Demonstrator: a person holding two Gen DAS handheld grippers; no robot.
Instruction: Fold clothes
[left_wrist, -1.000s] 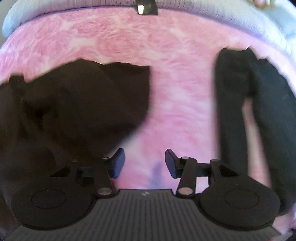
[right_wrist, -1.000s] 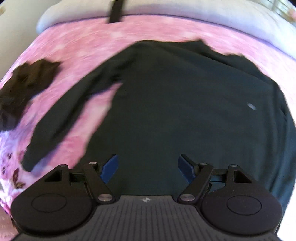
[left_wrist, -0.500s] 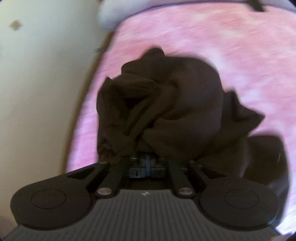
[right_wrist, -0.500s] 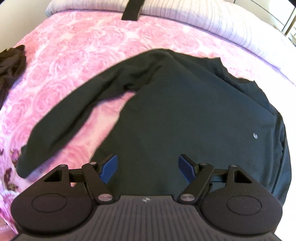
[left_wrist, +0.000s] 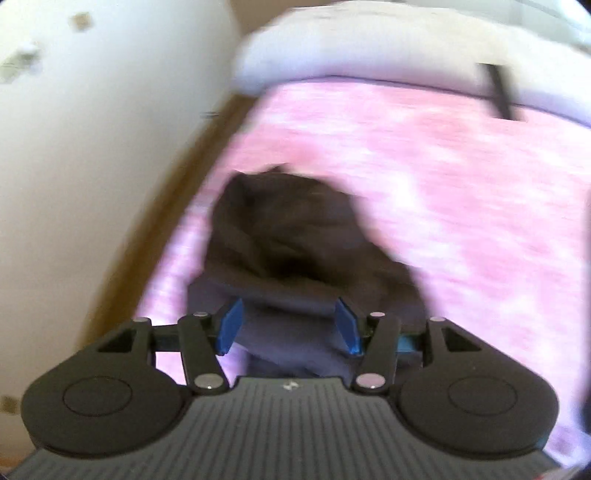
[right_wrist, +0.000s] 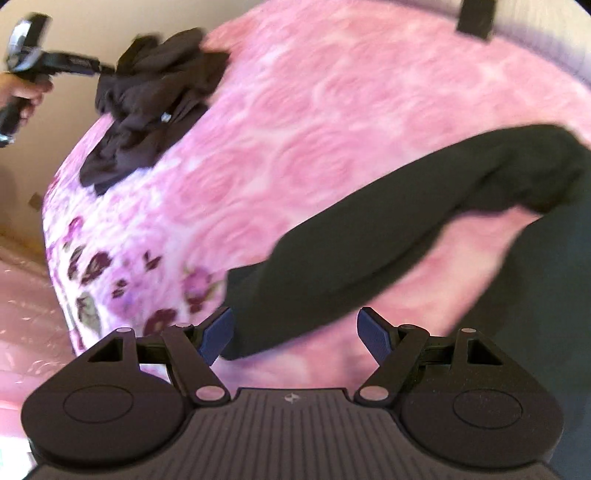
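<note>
Two tools: the left tool (left_wrist: 288, 326), jaws opening, hovers over one crumpled brown garment (left_wrist: 291, 236) without pinching it, near the bed's (left_wrist: 461, 192) left edge. Spread and empty, the right tool (right_wrist: 295, 332) sits above the dark sweater's (right_wrist: 406, 229) long soft sleeve, lying flat on the pink rose-patterned bed.

Bed: you're looking down on a bedspread (right_wrist: 332, 122) in pink with a rose pattern; it fills most of both views.
Bedspread edge: near the left in the right wrist view, the print turns to purple flowers (right_wrist: 92, 266) where the cover drops over the side.
Far end: you see a pale pillow or bolster (left_wrist: 369, 48) across the far edge, with a dark strap (left_wrist: 500, 92) lying over it.
Wall: a cream wall (left_wrist: 92, 166) runs along the left of the bed.
Floor: a brown strip (left_wrist: 162, 221) shows between wall and bed.
Light: bright and soft; both views are blurred.
</note>
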